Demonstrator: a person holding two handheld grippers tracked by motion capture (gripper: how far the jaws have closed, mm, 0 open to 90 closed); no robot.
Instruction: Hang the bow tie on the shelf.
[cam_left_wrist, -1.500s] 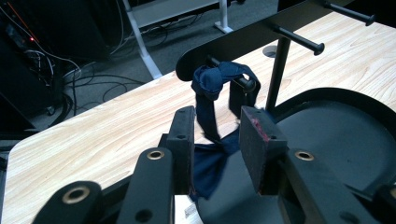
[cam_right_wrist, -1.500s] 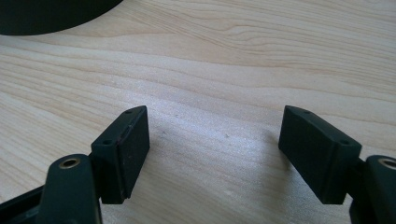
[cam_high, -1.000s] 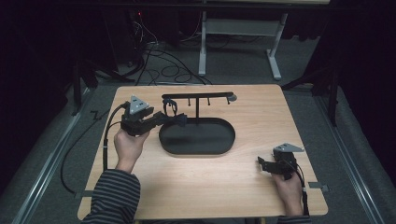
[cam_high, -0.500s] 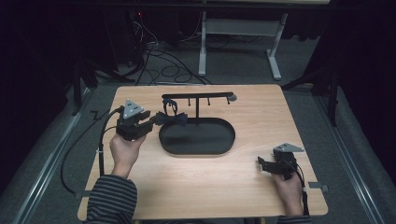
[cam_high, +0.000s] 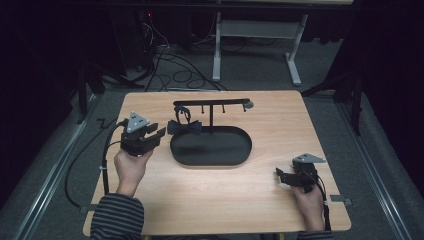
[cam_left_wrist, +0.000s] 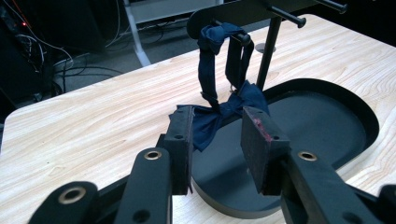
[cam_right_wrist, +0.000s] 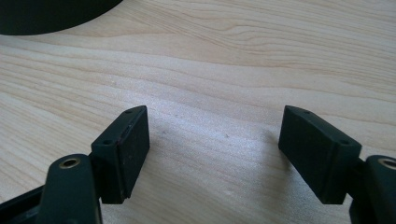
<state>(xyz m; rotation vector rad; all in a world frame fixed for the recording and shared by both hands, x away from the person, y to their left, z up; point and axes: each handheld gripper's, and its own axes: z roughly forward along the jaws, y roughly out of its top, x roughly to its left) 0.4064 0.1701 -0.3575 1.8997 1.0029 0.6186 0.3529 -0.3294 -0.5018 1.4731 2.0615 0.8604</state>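
Note:
A dark blue bow tie (cam_high: 185, 128) hangs by its strap from the left-hand peg of a black rack (cam_high: 212, 103), just above the left rim of the rack's black oval base tray (cam_high: 210, 150). My left gripper (cam_high: 157, 136) is held just left of the tie, open, a small gap from it. In the left gripper view the bow tie (cam_left_wrist: 224, 114) hangs just beyond the two pads, with nothing pinched between them, and the rack post (cam_left_wrist: 270, 51) stands behind it. My right gripper (cam_high: 280, 176) rests open on the table at the front right; its jaws (cam_right_wrist: 215, 116) are wide over bare wood.
The wooden table (cam_high: 280, 130) has bare surface right of and in front of the tray. The rack has more bare pegs along its bar. Cables lie on the floor beyond the table's far edge, by a white desk frame (cam_high: 220, 45).
My left gripper has drawn back a little to the left, away from the hanging bow tie. The right gripper has stayed where it was.

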